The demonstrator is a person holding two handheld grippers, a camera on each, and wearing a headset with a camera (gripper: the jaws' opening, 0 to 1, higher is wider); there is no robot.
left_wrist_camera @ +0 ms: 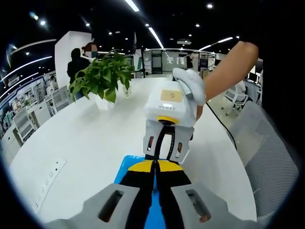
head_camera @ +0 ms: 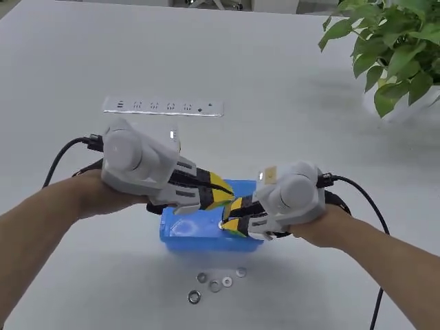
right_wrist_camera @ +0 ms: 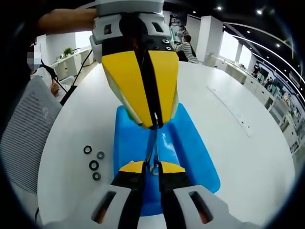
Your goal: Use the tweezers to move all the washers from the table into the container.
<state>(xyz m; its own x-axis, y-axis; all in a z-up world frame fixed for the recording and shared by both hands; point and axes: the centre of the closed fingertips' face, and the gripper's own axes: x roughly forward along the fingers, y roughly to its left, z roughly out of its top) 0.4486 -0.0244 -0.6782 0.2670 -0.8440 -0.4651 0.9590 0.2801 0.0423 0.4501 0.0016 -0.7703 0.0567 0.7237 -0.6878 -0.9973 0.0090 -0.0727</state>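
Observation:
Over the blue container [head_camera: 184, 232] my two grippers meet tip to tip. The left gripper [head_camera: 223, 194] comes in from the left and the right gripper [head_camera: 231, 223] from the right. In the right gripper view thin metal tweezers [right_wrist_camera: 153, 143] run from the shut yellow tips of the left gripper [right_wrist_camera: 155, 123] down into the shut jaws of the right gripper [right_wrist_camera: 151, 167], above the container [right_wrist_camera: 190, 152]. Several washers [head_camera: 215, 284] lie on the table in front of the container, seen as washers [right_wrist_camera: 94, 164] beside its left wall.
A white power strip [head_camera: 163, 106] lies behind the grippers. A potted plant [head_camera: 392, 48] stands at the far right. Black cables trail from both grippers. A mesh chair [right_wrist_camera: 24, 138] stands at the table's edge.

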